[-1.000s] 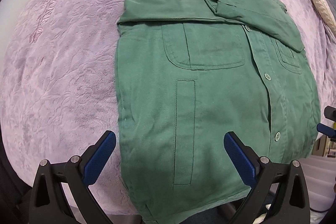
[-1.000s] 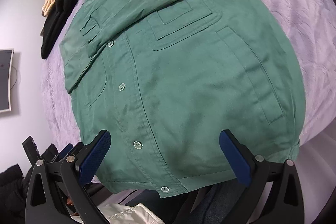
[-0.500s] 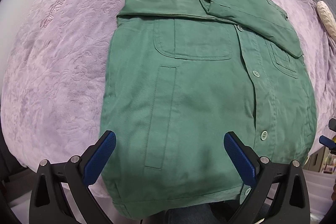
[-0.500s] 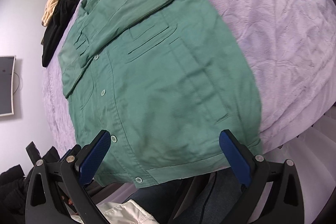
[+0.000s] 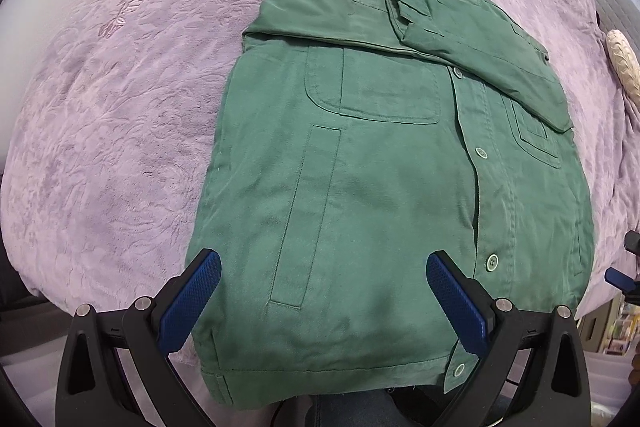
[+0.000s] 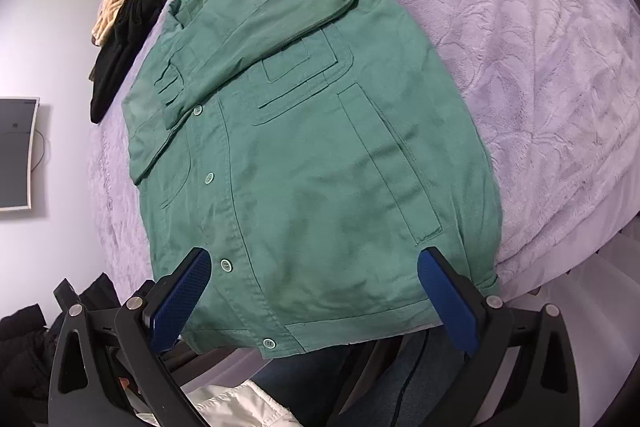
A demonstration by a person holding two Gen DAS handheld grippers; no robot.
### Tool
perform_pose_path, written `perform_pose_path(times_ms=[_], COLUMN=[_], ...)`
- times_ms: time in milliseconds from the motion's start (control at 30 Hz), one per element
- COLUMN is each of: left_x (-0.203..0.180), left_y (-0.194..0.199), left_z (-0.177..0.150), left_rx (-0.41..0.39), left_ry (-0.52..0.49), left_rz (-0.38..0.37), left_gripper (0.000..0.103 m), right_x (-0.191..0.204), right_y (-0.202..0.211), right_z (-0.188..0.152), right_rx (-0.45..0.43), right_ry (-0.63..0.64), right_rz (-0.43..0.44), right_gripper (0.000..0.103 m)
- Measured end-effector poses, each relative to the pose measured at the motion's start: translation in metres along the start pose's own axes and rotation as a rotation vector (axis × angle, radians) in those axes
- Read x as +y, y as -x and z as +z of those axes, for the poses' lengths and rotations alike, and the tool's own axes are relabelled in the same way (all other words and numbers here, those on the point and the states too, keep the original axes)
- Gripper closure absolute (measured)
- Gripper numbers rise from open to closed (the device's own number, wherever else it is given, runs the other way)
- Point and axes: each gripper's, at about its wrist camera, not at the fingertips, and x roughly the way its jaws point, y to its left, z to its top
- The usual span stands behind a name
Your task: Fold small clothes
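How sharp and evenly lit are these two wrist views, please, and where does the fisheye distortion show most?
Left wrist view: the green shirt is sharp and softly lit, no glare; the purple blanket bulges and curves away at the dark corners. Right wrist view: equally sharp, with a faint shadow on the shirt near the open right tool; the wall monitor bows at the left edge.

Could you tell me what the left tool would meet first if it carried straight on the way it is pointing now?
Most likely the green jacket: the left tool is open and aimed at its lower front panel, near the hem, on the purple blanket. Nothing shows between them, though depth is unclear.
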Motion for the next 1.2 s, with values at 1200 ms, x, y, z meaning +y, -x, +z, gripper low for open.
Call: perform_pose_path(times_ms=[1200], left_x=[0.066], left_y=[-0.051], left_z=[-0.059], left_rx=[0.176], left_ry=[0.103], left_rz=[-0.148], left_gripper=[0.0], right_x=[-0.107], right_y=[-0.043], right_z=[-0.043], right_rx=[0.057], right_ry=[-0.107], right_rz=[0.338], right_gripper=[0.0])
